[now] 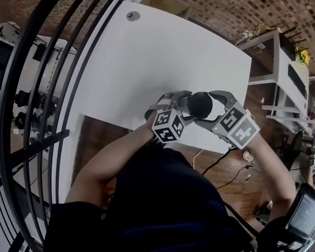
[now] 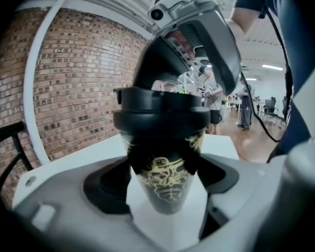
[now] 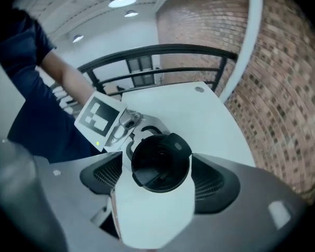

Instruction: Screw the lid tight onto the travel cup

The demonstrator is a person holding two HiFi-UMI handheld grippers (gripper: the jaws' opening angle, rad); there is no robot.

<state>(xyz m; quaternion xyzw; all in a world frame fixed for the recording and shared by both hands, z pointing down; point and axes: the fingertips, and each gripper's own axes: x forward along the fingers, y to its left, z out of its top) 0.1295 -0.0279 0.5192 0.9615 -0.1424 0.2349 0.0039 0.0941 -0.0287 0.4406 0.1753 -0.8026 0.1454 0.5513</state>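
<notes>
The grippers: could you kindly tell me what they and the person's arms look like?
Both the left gripper and the right gripper have broad, curved, pale grey jaws with black ribbed pads. Each carries a white cube printed with black square markers. A black cable seems to trail from the right one. The person wears a dark navy short-sleeved shirt.

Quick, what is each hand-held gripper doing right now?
Left hand-held gripper: closed on the travel cup.
Right hand-held gripper: open, jaws around the lid without pressing it.
</notes>
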